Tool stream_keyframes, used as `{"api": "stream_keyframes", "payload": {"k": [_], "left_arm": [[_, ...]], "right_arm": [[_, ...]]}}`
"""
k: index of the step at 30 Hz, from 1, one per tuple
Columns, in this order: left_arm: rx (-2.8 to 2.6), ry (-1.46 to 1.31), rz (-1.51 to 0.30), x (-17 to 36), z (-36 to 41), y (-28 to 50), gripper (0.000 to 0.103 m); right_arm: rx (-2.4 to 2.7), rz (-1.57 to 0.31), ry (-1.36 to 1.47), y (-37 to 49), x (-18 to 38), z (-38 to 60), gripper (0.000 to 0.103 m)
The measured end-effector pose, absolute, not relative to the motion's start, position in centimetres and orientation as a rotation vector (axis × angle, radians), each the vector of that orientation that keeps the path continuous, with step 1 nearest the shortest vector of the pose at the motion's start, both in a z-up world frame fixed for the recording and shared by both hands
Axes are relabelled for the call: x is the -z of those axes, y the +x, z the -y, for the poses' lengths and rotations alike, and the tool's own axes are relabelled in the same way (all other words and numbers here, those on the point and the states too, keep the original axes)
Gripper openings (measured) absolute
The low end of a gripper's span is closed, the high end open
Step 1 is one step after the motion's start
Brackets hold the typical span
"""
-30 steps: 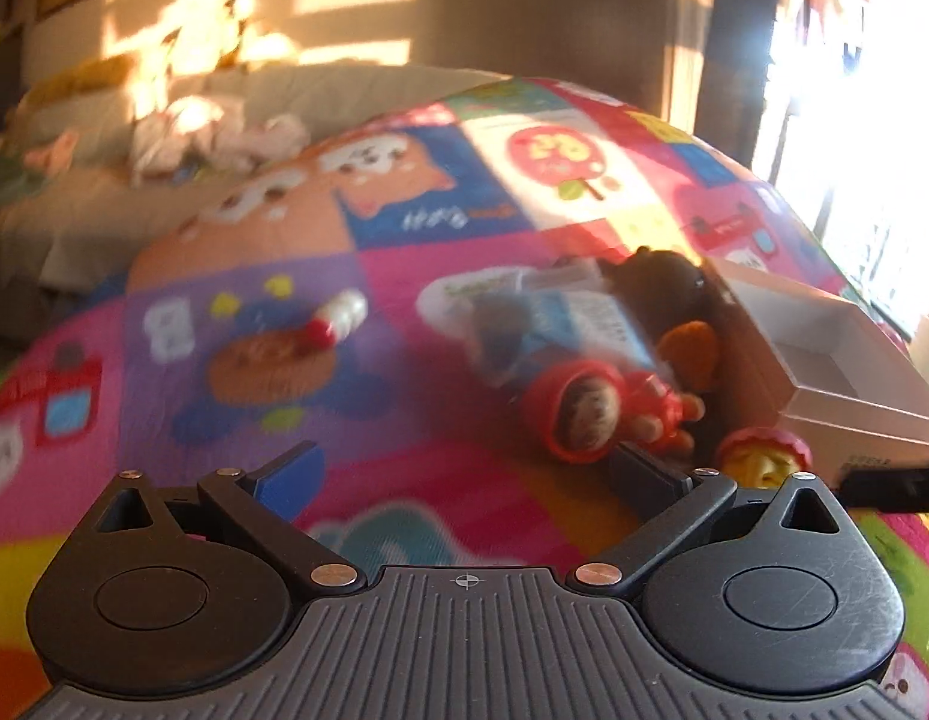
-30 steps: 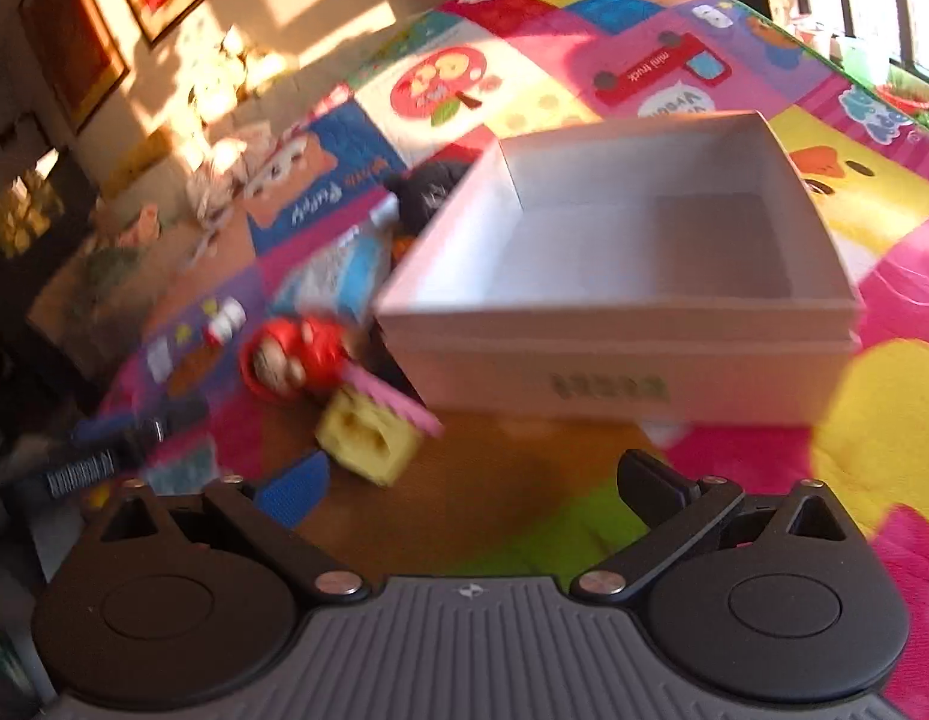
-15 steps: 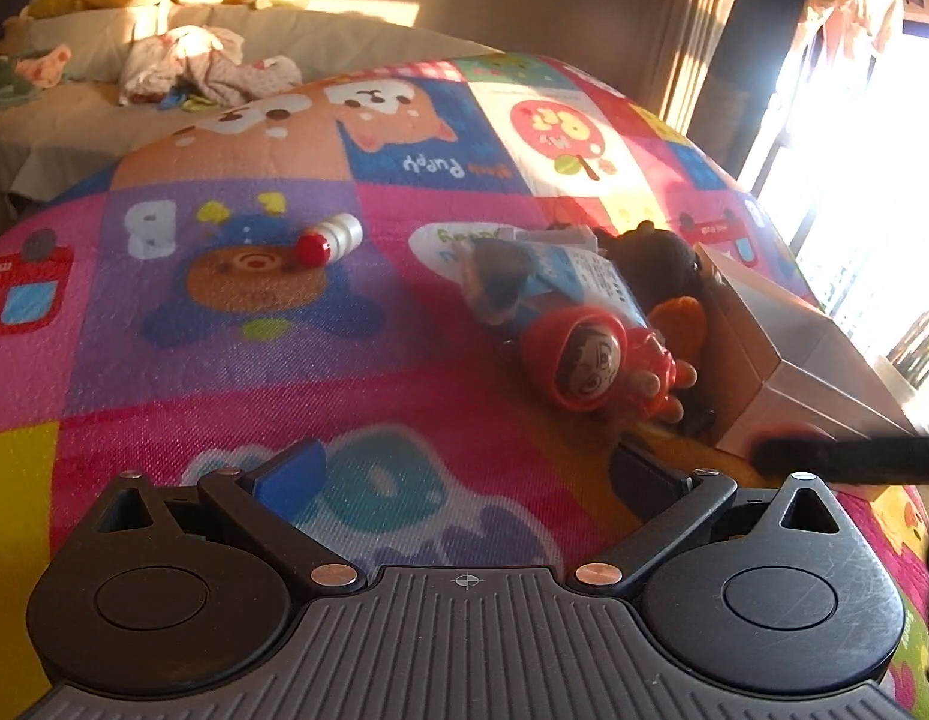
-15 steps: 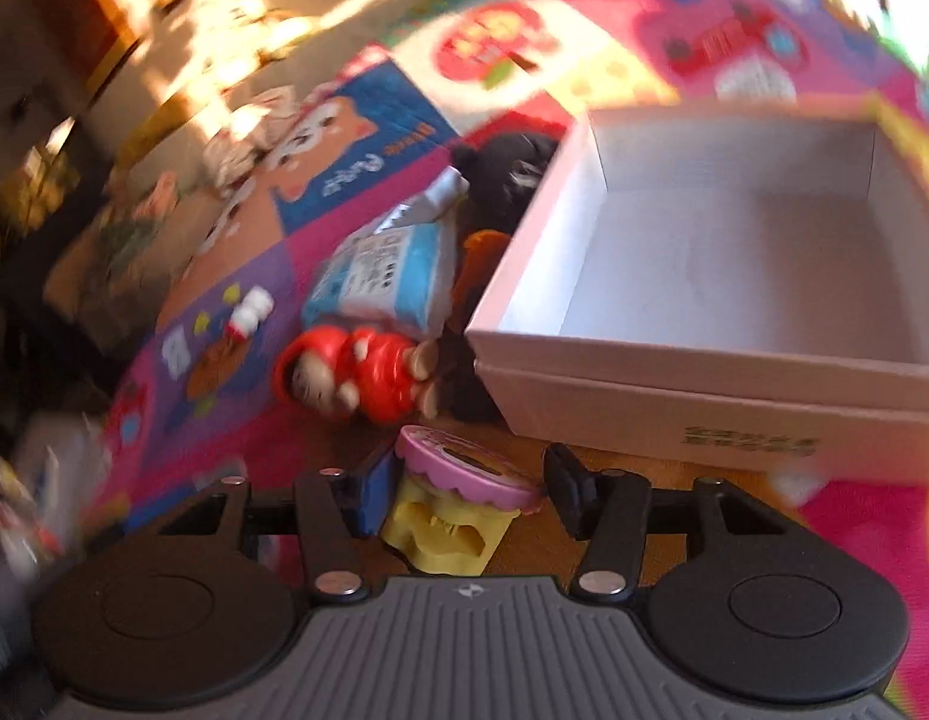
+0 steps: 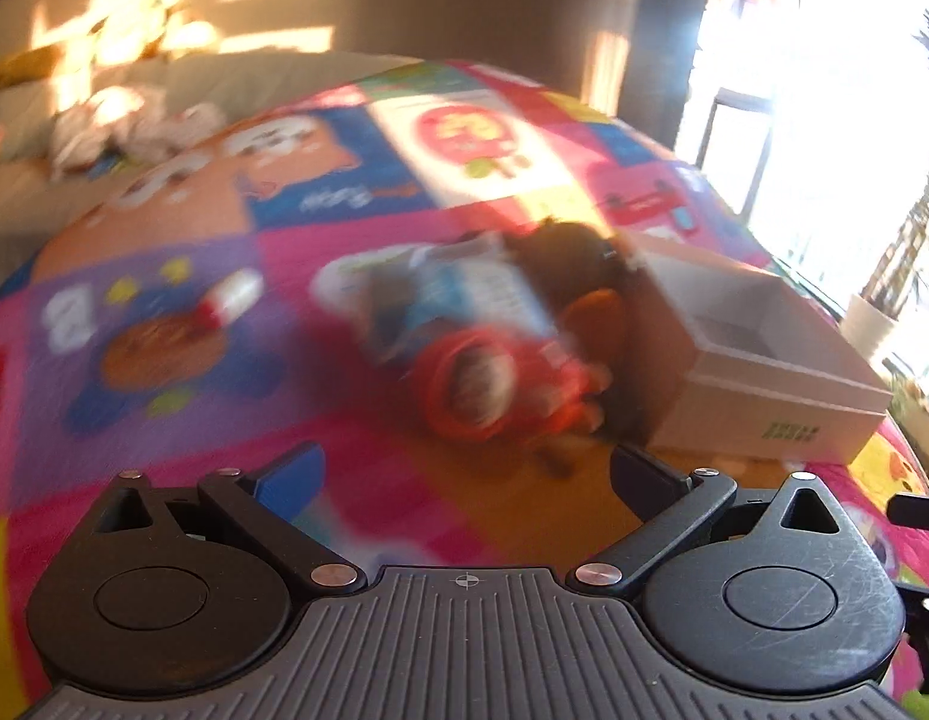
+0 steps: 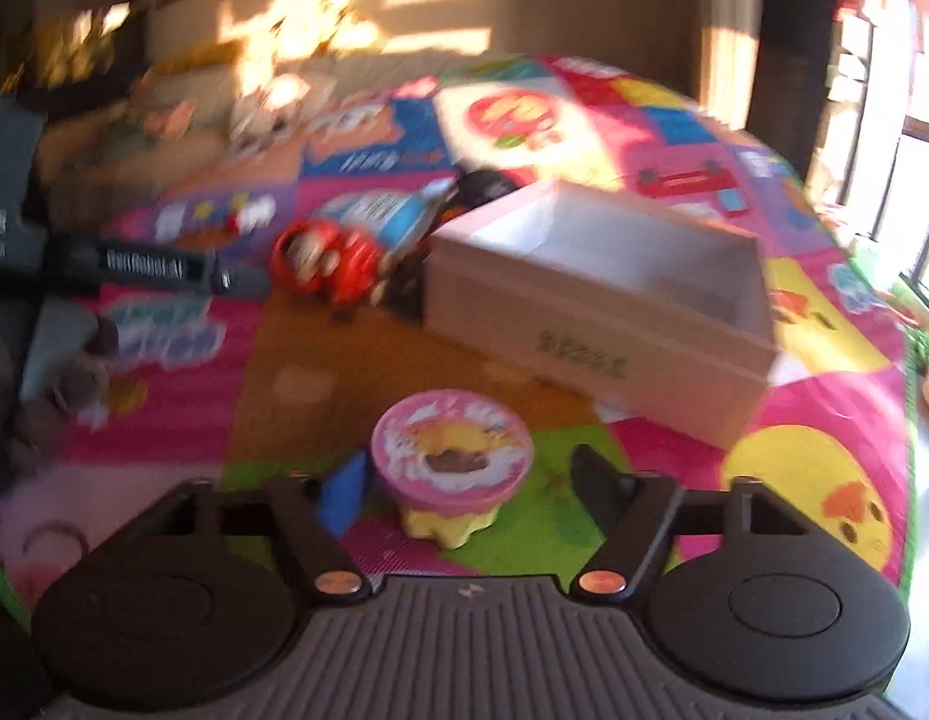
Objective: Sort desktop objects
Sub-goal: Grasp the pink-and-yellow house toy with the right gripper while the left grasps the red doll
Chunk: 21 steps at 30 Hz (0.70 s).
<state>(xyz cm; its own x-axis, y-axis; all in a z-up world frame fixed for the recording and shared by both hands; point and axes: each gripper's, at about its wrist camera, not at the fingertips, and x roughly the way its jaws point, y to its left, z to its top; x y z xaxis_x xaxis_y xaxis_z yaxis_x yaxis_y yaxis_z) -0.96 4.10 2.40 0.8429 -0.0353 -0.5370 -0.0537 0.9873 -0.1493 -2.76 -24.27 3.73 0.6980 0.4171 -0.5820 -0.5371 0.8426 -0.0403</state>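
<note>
The right gripper (image 6: pixel 467 480) hovers low over a colourful patchwork play mat (image 6: pixel 356 372). Its fingers are spreading apart, and a small yellow toy with a pink round top (image 6: pixel 451 461) stands on the mat between them. The blue-padded finger (image 6: pixel 343 489) sits just beside the toy; the black finger is clear of it.

Beyond the fingers and to their right lies an open white box (image 6: pixel 596 306). Beyond them to the left, against the box's side, sits a blurred cluster: a red doll (image 6: pixel 326 258), a blue and white packet (image 6: pixel 380 217) and a dark plush toy (image 6: pixel 485 185).

The left gripper (image 5: pixel 464 477) has its fingers wide open with nothing between them. Ahead of it lies the same cluster, with the box to the right. A small red and white tube (image 5: pixel 230 300) lies well apart, far left of the fingers.
</note>
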Motion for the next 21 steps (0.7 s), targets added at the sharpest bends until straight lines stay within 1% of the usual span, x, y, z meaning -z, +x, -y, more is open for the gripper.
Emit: {"api": "stream_keyframes", "payload": {"k": [3,8,9,10,13,17,18,19,20,21], "left_arm": [[-0.022,-0.084,-0.556,-2.4,-2.0,1.9,0.103],[-0.098,0.055,-0.599,-1.1,0.5,5.9,0.103],[-0.107,0.063,-0.598,-1.0,0.6,6.1,0.099],[-0.113,0.068,-0.599,-0.9,0.6,6.2,0.098],[-0.098,0.073,-0.603,-1.0,0.3,5.5,0.097],[-0.046,0.081,-0.605,-1.7,-0.2,2.5,0.097],[-0.029,0.087,-0.602,-1.9,-0.2,1.4,0.097],[-0.011,0.095,-0.599,-2.1,-0.2,0.5,0.097],[0.015,0.107,-0.595,-2.4,-0.2,-0.7,0.097],[0.041,0.119,-0.591,-2.6,-0.1,-1.8,0.097]], "right_arm": [[-0.529,-0.567,-0.181,-3.0,-3.9,25.0,0.079],[-0.55,-0.563,-0.187,-3.2,-3.5,24.8,0.08],[-0.554,-0.565,-0.18,-3.1,-3.4,24.8,0.08],[-0.556,-0.57,-0.172,-2.9,-3.4,24.8,0.081],[-0.569,-0.585,-0.155,-2.5,-3.2,24.5,0.081],[-0.577,-0.619,-0.171,-1.8,-2.7,23.4,0.081],[-0.576,-0.623,-0.181,-1.9,-2.7,23.1,0.077],[-0.578,-0.63,-0.197,-1.9,-2.6,22.9,0.062],[-0.578,-0.639,-0.21,-2.0,-2.6,22.7,0.056],[-0.577,-0.653,-0.222,-2.0,-2.6,22.7,0.056]]}}
